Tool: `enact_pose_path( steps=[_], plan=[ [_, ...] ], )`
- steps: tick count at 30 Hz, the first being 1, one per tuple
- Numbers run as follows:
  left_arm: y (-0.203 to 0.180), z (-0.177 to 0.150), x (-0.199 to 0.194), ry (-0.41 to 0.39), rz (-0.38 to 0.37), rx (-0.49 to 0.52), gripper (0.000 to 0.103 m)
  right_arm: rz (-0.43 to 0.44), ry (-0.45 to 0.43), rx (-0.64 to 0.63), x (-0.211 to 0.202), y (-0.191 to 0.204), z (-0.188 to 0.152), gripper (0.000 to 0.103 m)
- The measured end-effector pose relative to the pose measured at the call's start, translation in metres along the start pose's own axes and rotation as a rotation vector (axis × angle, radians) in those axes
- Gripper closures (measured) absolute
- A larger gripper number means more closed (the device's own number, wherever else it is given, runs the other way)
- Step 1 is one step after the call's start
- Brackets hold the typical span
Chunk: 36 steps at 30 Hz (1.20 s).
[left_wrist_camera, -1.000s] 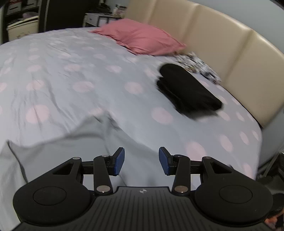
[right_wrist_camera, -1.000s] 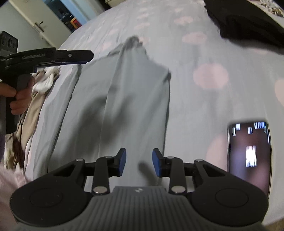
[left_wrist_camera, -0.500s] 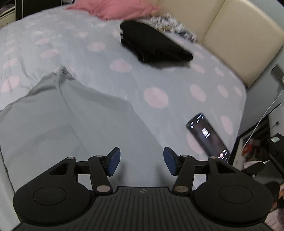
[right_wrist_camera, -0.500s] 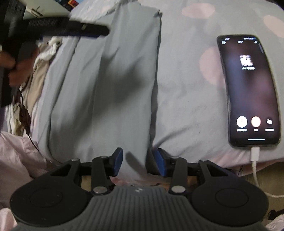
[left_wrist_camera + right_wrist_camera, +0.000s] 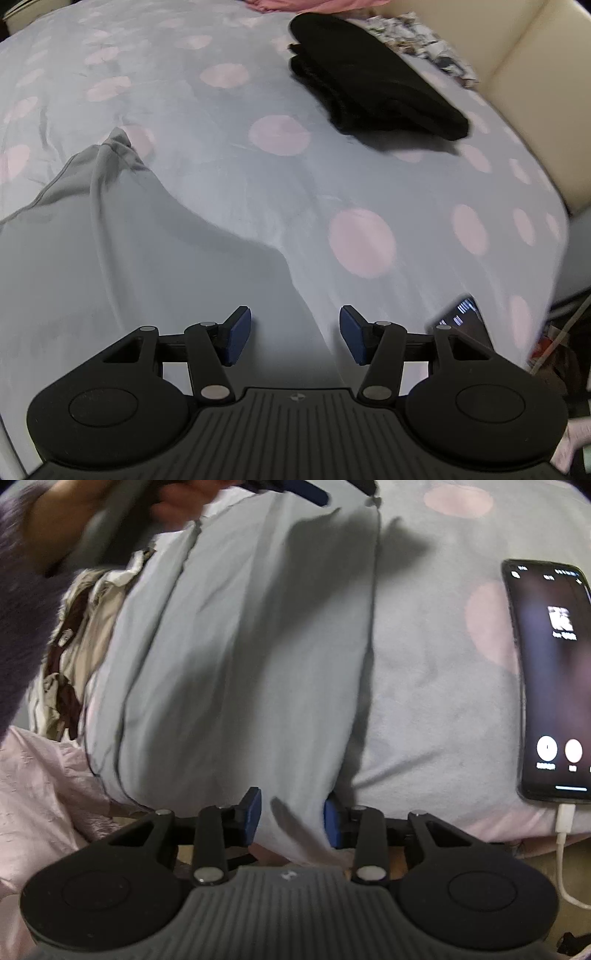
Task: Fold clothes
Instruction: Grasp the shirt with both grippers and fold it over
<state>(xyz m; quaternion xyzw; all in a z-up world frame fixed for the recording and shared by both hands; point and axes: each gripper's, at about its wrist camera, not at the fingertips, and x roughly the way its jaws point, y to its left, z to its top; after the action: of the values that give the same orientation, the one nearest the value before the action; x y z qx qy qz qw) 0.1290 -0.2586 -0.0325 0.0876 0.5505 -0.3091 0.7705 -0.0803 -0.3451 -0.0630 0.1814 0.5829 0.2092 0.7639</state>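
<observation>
Hovering over grey garment [image 5: 129, 258] spread flat on spotted bedspread [image 5: 280, 177]: left gripper [image 5: 295, 339] jaws spread, empty; right gripper [image 5: 291, 819] jaws spread astride garment's near edge, beside phone [image 5: 554, 679]

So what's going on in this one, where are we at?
A person is folding clothes on a spotted bed with a tool in each hand. A grey garment lies spread out at the near edge. The right tool is open around its hem; the left tool is open above it, gripping nothing. A folded black garment lies by the headboard, a phone alongside.
</observation>
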Motion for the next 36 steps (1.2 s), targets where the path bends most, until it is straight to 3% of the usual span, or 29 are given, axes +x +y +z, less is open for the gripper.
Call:
enact_pose_path(
  steps=[8,10,11,15,16,19,29,36],
  plan=[
    [0.008,0.021,0.041,0.056,0.099,-0.065,0.054,0.006,0.024,0.042,0.008,-0.011,0.004,0.069],
    [0.011,0.021,0.047,0.054,0.103,-0.076,0.055,0.004,0.019,0.044,0.006,-0.011,0.002,0.086],
    [0.011,0.021,0.048,0.045,0.106,-0.080,0.057,0.004,0.015,0.046,0.004,-0.011,0.001,0.088],
    [0.017,0.022,0.044,0.030,0.129,-0.105,0.083,0.002,-0.002,0.052,-0.003,-0.011,-0.005,0.094],
    [0.019,0.022,0.041,0.025,0.118,-0.110,0.089,0.003,-0.007,0.051,-0.005,-0.010,-0.006,0.095],
    [0.027,0.021,0.031,0.009,0.082,-0.126,0.093,0.019,-0.025,0.037,-0.013,0.001,-0.009,0.097],
    [0.070,0.019,-0.024,-0.071,-0.125,-0.243,0.093,0.029,-0.044,-0.131,-0.024,0.063,-0.010,0.098],
    [0.116,-0.004,-0.053,-0.152,-0.209,-0.304,0.094,0.006,-0.001,-0.232,0.003,0.103,-0.003,0.098]
  ],
)
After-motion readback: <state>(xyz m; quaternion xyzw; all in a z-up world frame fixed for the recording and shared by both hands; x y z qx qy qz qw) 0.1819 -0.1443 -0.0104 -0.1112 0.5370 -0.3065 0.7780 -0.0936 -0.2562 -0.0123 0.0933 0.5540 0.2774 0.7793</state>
